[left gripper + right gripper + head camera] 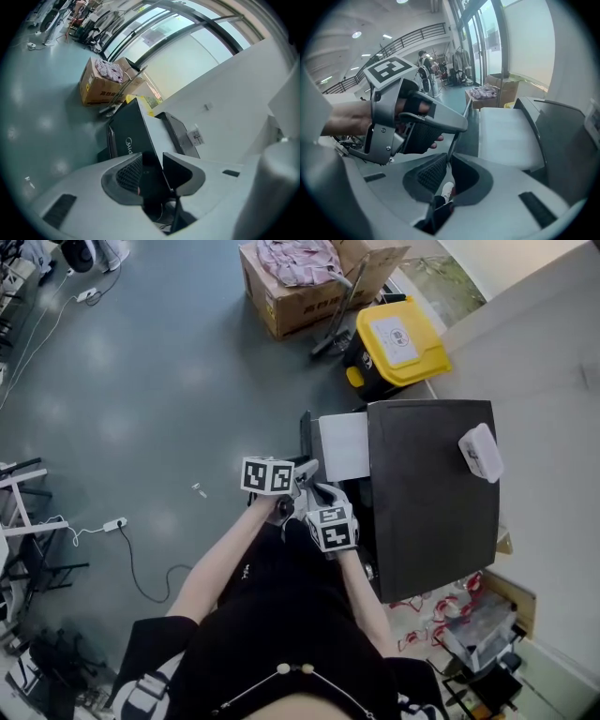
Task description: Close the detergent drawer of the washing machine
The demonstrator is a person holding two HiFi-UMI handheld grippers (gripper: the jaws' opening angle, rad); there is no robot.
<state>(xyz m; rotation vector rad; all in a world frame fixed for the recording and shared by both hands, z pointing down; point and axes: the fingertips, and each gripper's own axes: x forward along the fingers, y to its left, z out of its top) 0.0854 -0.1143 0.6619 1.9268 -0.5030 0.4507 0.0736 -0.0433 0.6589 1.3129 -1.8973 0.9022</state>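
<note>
Black and glossy, the drawer front [127, 137] of the detergent drawer [342, 444] stands pulled well out of the washing machine [431, 493]. It sits at the centre of the head view, with its pale tray showing just left of the dark lid. We have both tools at that panel. The left gripper [152, 161] has its jaws spread and straddles the panel's edge, with no firm press that we can see. The right gripper [449, 161] has its 2 jaws nearly together and looks to pinch the thin edge. We judge this to be the start of the closing step, with the drawer not yet pushed in. Next we need a straight, level push toward the machine until the front sits flush.
</note>
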